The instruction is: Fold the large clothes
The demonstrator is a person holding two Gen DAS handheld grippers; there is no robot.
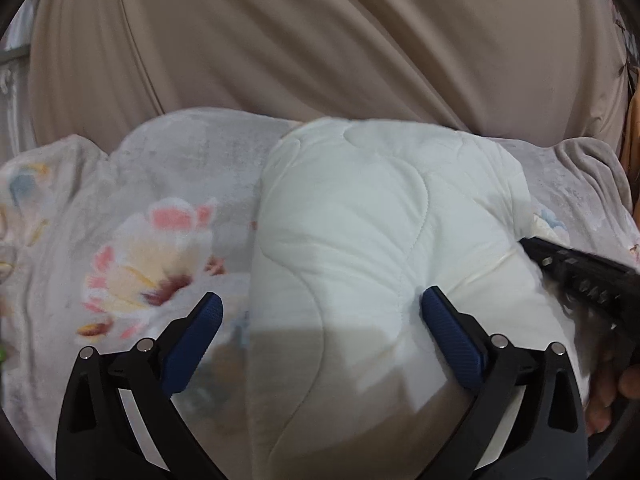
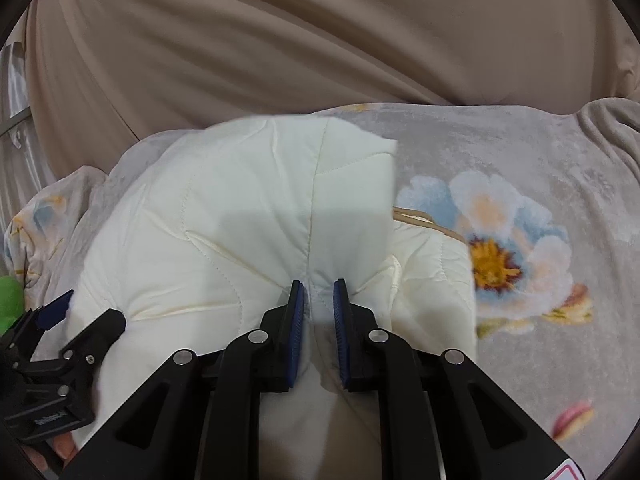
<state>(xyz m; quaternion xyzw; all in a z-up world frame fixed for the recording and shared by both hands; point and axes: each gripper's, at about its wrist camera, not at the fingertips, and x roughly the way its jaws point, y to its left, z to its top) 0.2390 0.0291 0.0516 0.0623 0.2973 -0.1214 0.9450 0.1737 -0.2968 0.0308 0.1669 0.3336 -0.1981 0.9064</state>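
Note:
A cream quilted garment (image 1: 360,220) lies bunched on a grey floral blanket (image 1: 160,200). My left gripper (image 1: 320,304) is open, with its blue pads spread over the garment's left edge. In the right wrist view my right gripper (image 2: 319,292) is shut on a fold of the same garment (image 2: 240,208). The left gripper also shows in that view (image 2: 80,312) at the garment's lower left, and the right gripper shows in the left wrist view (image 1: 580,272) at the garment's right side.
The floral blanket (image 2: 520,184) covers the whole surface. A beige curtain-like cloth (image 1: 320,40) hangs behind it. A green thing (image 2: 8,296) sits at the left edge. Fingers of the person's hand (image 1: 608,392) show at lower right.

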